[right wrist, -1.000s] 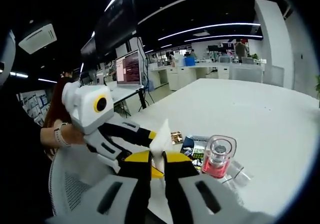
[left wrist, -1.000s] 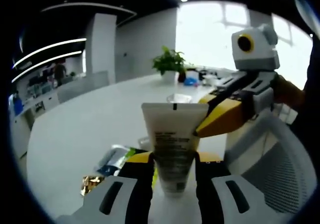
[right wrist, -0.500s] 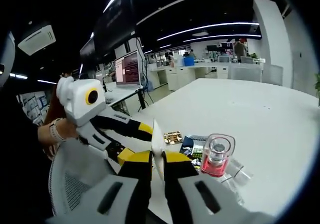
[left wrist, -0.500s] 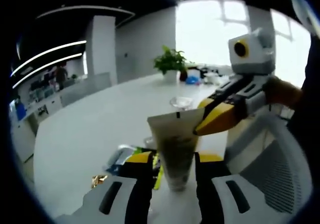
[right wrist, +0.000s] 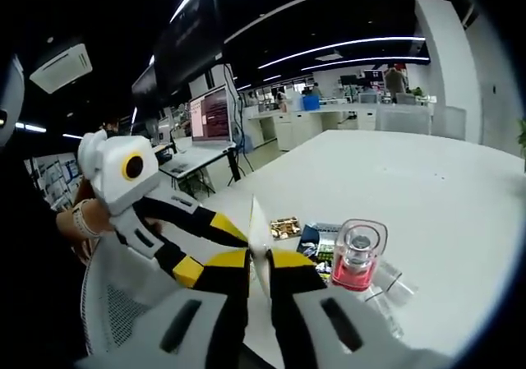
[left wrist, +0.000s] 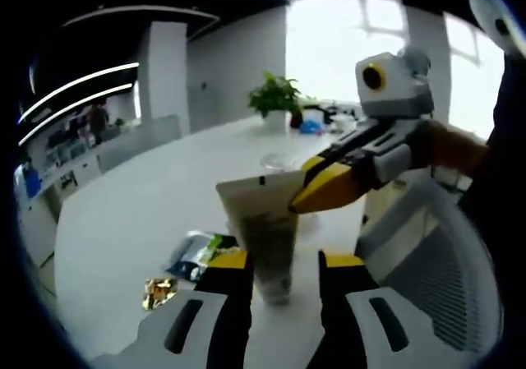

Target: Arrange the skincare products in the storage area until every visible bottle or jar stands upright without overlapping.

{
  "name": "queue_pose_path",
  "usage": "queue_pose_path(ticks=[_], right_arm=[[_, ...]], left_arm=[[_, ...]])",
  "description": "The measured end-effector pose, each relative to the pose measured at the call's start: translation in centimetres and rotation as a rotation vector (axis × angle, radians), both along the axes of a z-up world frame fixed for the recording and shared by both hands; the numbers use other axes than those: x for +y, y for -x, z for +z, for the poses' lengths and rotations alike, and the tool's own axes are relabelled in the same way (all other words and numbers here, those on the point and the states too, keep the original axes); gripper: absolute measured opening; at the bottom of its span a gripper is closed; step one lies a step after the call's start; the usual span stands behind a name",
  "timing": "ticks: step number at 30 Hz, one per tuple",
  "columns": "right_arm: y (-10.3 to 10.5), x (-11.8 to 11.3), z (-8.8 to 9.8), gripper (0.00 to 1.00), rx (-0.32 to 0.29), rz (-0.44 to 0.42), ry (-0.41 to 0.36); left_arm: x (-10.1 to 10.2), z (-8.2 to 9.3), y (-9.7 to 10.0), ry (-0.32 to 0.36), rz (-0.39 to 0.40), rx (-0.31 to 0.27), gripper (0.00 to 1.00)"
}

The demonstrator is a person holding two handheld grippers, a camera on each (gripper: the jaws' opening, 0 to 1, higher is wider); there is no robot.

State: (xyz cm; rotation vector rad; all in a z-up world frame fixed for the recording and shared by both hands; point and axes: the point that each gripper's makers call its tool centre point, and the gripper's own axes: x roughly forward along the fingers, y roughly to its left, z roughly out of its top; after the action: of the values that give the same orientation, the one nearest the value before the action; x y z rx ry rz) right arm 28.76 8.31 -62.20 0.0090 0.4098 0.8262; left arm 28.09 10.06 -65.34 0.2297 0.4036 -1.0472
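We hold a white tube [left wrist: 267, 237] in the air above the near edge of the white bench [left wrist: 123, 221], with both grippers on it. In the left gripper view, the left gripper [left wrist: 279, 283] carries the tube between its fingers [left wrist: 226, 303], cap end down, but we cannot tell whether those fingers press the tube or stand slightly off it. The right gripper [left wrist: 300, 205] enters that view from the right and pinches the flat crimped end at the top of the tube. In the right gripper view, the right gripper [right wrist: 259, 274] has its fingers [right wrist: 230, 283] pressed onto the crimp, which shows edge-on as a thin white blade [right wrist: 259, 237]. The tube's long axis runs roughly upright, tilted slightly, from the left fingers up to the right ones. The storage area lies ahead on the bench, where a pink clear-capped bottle [right wrist: 356, 260] stands upright beside flat sachets [right wrist: 316, 237] and a clear item [right wrist: 390, 283]. We judge that the next move is to set the tube down on its cap clear of the bottle, and the right gripper, holding the top end, is placed to steer it.
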Motion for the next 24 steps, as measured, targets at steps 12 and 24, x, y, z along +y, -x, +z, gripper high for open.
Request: queue_pose_path(ticks=[12,24], right_arm=[[0.4,0.3,-0.4,0.11,0.020,0.025,0.010],[1.0,1.1,-0.9,0.11,0.041,0.066,0.027]], left_arm=[[-0.4,-0.2,-0.7,-0.009,0.004,-0.031,0.27],[-1.1,-0.6,-0.6,-0.013,-0.020,-0.029,0.27]])
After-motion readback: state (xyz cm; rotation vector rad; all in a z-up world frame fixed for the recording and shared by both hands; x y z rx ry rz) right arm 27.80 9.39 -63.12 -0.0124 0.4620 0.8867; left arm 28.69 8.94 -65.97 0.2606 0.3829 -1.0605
